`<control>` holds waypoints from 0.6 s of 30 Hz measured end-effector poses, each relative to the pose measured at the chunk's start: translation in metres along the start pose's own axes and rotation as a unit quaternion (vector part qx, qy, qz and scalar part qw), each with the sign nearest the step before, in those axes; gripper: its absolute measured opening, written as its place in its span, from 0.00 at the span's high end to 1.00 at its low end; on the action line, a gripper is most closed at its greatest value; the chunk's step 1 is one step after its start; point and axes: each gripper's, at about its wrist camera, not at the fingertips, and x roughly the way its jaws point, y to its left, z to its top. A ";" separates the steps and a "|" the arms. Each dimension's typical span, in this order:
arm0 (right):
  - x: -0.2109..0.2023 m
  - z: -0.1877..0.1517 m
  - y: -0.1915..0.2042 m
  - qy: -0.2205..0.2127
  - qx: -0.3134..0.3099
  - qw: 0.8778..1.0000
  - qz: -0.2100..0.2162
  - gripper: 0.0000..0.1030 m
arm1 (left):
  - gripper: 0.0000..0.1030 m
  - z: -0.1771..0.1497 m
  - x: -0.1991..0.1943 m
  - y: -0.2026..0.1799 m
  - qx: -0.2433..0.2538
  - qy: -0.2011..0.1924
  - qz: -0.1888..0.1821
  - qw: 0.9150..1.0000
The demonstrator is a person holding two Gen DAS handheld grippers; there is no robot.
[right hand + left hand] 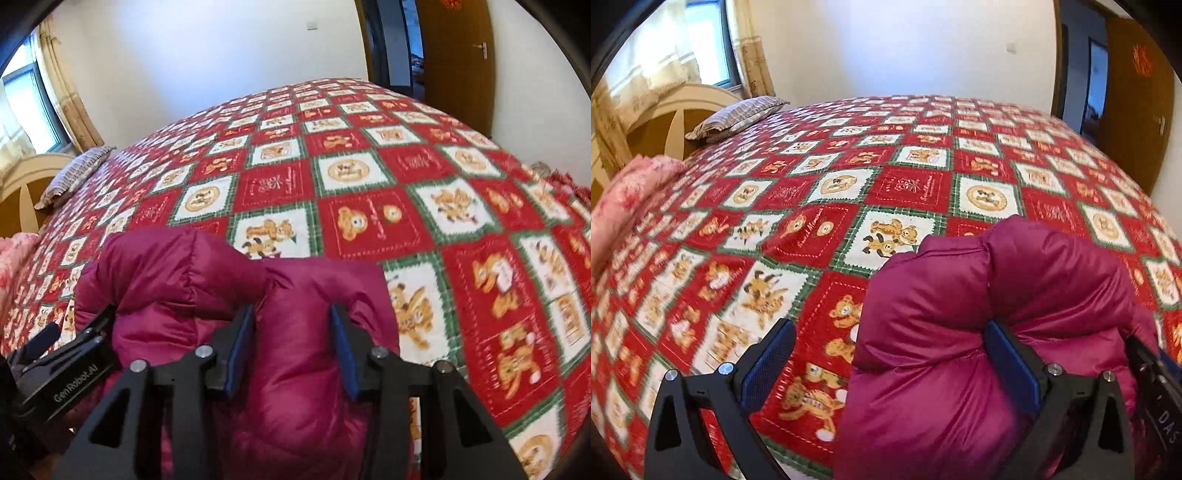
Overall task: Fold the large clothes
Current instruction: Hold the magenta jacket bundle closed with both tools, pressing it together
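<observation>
- We see a magenta puffer jacket [979, 314] bunched up at the near edge of a bed, lying on a red, white and green teddy-bear quilt [908, 184].
- In the left wrist view, our left gripper [890, 354] stands wide open. Its right finger presses against the jacket's padded bulk, while its left finger stands apart from the fabric, over bare quilt.
- Only part of the jacket fills the gap between those two fingers, and nothing is clamped there.
- In the right wrist view, our right gripper [291, 347] is partly closed, with a puffy fold of the jacket [207, 288] sitting between its two blue pads [240, 347]. Both pads touch the fabric, so it has hold of that fold.
- The jacket rises in two rounded humps just beyond the right gripper's tips, and the quilt [369, 184] spreads out far and to the right of it.
- The left gripper's black body [74, 373] shows at the near left in the right wrist view, just beside the jacket.
- A striped pillow [738, 118] lies at the far left of the bed, near a cream and wood headboard [661, 122].
- A pink floral blanket [631, 188] is heaped at the left edge of the bed.
- Beyond the bed are a white wall [905, 48], a curtained window [701, 40] on the left, and a brown wooden door [454, 62] on the right.
</observation>
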 end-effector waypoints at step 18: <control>0.013 -0.008 0.003 0.009 -0.011 1.000 -0.011 0.56 | 0.01 -0.008 0.017 -0.010 0.014 0.018 0.017 1.000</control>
